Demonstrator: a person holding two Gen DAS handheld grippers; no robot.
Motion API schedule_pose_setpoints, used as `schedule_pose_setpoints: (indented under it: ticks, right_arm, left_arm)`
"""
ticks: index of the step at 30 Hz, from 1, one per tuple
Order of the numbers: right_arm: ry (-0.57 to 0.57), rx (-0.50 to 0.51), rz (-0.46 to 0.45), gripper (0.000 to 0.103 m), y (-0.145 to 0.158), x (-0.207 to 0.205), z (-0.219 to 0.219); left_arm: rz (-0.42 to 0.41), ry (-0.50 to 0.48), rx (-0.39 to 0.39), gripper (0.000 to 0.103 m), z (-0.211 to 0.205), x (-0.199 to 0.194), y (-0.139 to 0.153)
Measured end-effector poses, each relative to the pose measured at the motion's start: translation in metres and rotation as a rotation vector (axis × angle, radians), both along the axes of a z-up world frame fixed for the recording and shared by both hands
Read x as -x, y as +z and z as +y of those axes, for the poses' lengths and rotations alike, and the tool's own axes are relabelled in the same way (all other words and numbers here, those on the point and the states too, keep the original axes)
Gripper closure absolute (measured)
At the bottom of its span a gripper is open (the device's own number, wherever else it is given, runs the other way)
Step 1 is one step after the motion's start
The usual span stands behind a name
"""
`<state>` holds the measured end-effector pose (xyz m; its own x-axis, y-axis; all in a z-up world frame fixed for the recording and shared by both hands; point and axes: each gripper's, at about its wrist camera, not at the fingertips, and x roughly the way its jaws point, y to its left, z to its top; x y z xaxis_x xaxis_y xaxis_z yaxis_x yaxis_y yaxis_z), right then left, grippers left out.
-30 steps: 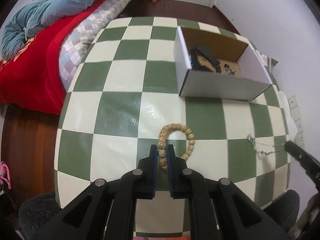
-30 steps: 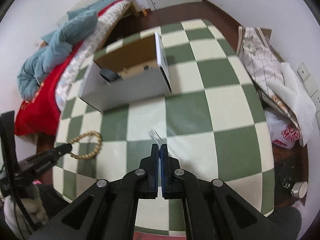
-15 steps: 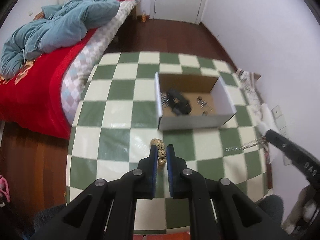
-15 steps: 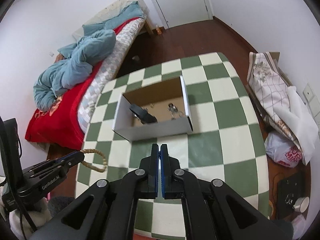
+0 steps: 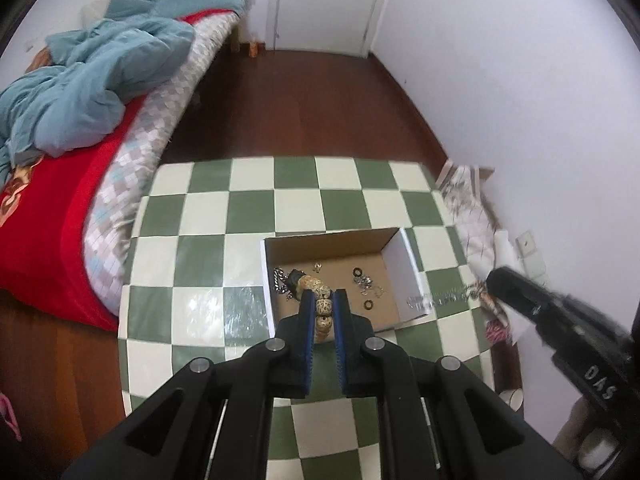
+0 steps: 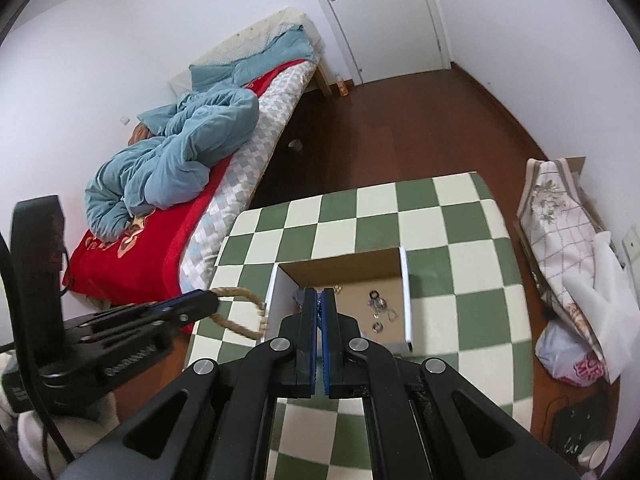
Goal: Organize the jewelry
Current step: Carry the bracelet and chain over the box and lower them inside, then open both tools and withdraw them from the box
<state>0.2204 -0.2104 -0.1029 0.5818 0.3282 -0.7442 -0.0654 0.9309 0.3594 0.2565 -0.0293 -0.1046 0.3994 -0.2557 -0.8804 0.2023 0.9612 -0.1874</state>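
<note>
My left gripper (image 5: 323, 300) is shut on a tan beaded bracelet (image 5: 320, 294) and holds it high above the near left part of an open cardboard box (image 5: 394, 246). The bracelet loop also shows in the right wrist view (image 6: 240, 312), hanging from the left gripper (image 6: 200, 304). My right gripper (image 6: 319, 300) is shut on a thin silver chain (image 5: 444, 300), which trails from its tip (image 5: 500, 280) above the box's right wall. In the box lie a dark chain (image 5: 280, 280), rings and small silver pieces (image 5: 366, 282).
The box stands on a green and cream checkered table (image 5: 240, 208). A bed with a red cover and a blue duvet (image 5: 80, 92) is to the left. Bags and cloth (image 6: 568, 248) lie by the wall on the right. Dark wood floor (image 5: 300, 100) lies beyond.
Both grippers have risen well above the table with the bracelet and the chain, and now hang over the box. The bracelet was lifted off the table.
</note>
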Motion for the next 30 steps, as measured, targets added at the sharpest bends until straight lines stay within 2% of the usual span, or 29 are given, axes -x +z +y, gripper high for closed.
schedule_pose_setpoints:
  ticks: [4, 8, 11, 14, 16, 18, 19, 21, 23, 25, 27, 28, 30]
  right_arm:
    - [0.021, -0.002, 0.059, 0.102, -0.017, -0.035, 0.004]
    - [0.035, 0.034, 0.118, 0.102, -0.043, -0.064, 0.007]
    - [0.03, 0.075, 0.15, 0.101, -0.059, -0.083, 0.006]
    - [0.032, 0.077, 0.192, 0.101, -0.073, -0.097, 0.002]
    - [0.027, 0.068, 0.221, 0.1, -0.081, -0.106, -0.001]
    - [0.016, 0.065, 0.242, 0.1, -0.086, -0.11, -0.006]
    - [0.015, 0.065, 0.245, 0.099, -0.086, -0.111, -0.008]
    - [-0.003, 0.082, 0.247, 0.078, -0.084, -0.108, -0.011]
    - [-0.022, 0.128, 0.245, 0.028, -0.081, -0.104, -0.013]
    - [-0.027, 0.184, 0.237, 0.018, -0.079, -0.097, -0.011]
    - [-0.028, 0.243, 0.256, 0.014, -0.082, -0.091, -0.008]
    - [-0.027, 0.266, 0.281, 0.003, -0.087, -0.087, -0.006]
    - [-0.028, 0.297, 0.31, 0.0, -0.095, -0.079, -0.003]
  left_arm:
    - [0.088, -0.009, -0.005, 0.097, -0.004, -0.027, -0.032]
    - [0.136, -0.002, -0.004, 0.097, -0.004, -0.039, -0.055]
    - [0.156, 0.012, -0.008, 0.096, -0.004, -0.043, -0.062]
    - [0.154, 0.046, -0.019, 0.091, -0.002, -0.047, -0.062]
    - [0.152, 0.079, -0.042, 0.075, 0.0, -0.05, -0.061]
    - [0.119, 0.113, -0.061, 0.031, 0.004, -0.051, -0.056]
    - [0.097, 0.126, -0.061, 0.025, 0.008, -0.051, -0.052]
    - [0.058, 0.15, -0.086, 0.019, 0.012, -0.049, -0.045]
    - [0.033, 0.175, -0.123, 0.008, 0.017, -0.048, -0.041]
    - [0.009, 0.191, -0.155, 0.001, 0.021, -0.046, -0.039]
    - [-0.002, 0.21, -0.218, 0.0, 0.024, -0.041, -0.04]
    - [-0.005, 0.213, -0.239, 0.0, 0.025, -0.039, -0.041]
    - [-0.015, 0.214, -0.268, 0.0, 0.026, -0.031, -0.045]
